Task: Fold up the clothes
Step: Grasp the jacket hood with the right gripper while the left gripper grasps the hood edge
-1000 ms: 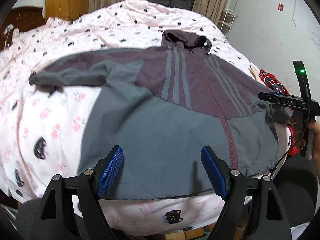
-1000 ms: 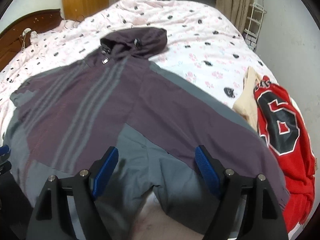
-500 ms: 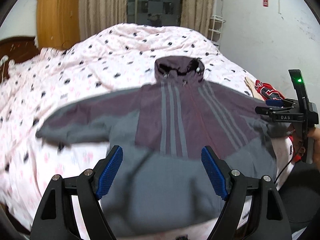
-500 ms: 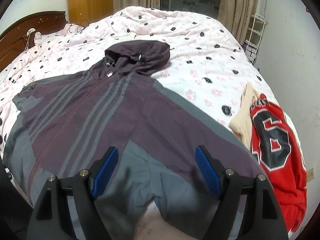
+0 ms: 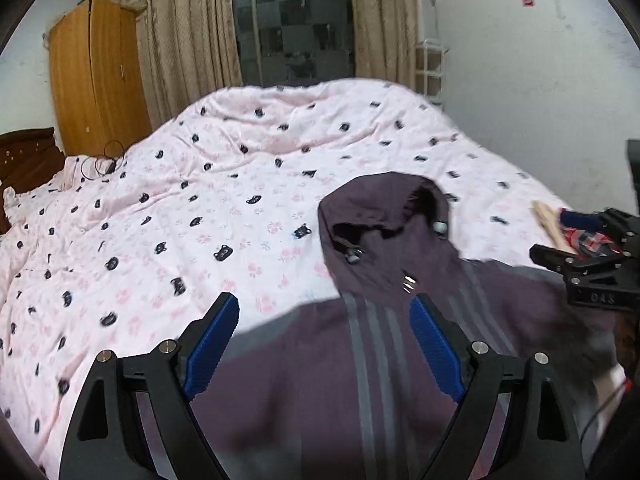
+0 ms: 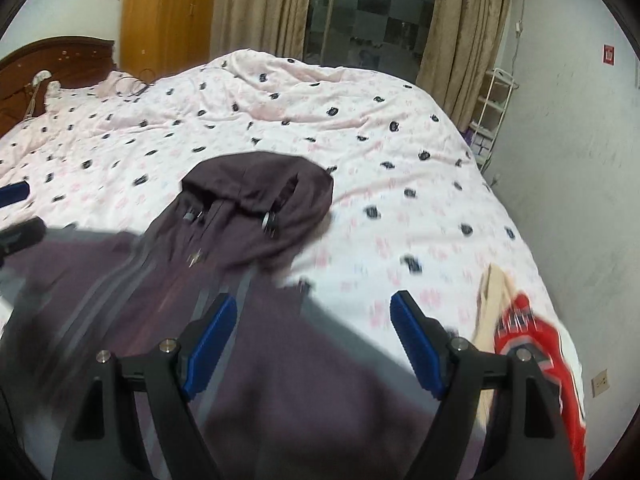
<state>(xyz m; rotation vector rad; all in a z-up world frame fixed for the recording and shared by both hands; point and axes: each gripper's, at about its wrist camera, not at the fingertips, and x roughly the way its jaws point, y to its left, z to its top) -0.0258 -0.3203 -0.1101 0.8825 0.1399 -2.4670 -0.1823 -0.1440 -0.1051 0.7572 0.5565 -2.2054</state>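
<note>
**Both grippers empty above a jacket that is not yet folded**

The left gripper (image 5: pixel 324 340) has its jaws wide and opening further, with nothing between its blue pads (image 5: pixel 212 344); in the lower centre of its own view it hangs over the striped chest of the jacket (image 5: pixel 360 380) and touches no cloth that I can see. The right gripper (image 6: pixel 312 340) also stands wide and holds nothing; in its view it sits low in the frame, over the jacket's shoulder, where the dark cloth meets the pink bedspread (image 6: pixel 400 140).

The jacket lies front up on the bed, its hood (image 6: pixel 260 184) towards the middle of the frame; its sleeves fall outside both views, so I cannot tell how they lie. A red jersey (image 6: pixel 532 344) and a beige garment (image 6: pixel 490 300) lie at the lower right, just beside the jacket.

The risks, as I judge them: both views are smeared, so a quick closing could miss the intended edge; a pinch at the shoulder might catch the soft bedspread along with the jacket and drag both; slippery-looking cloth could slide from the pads mid-fold; a sweep to the right could disturb the red jersey.
</note>
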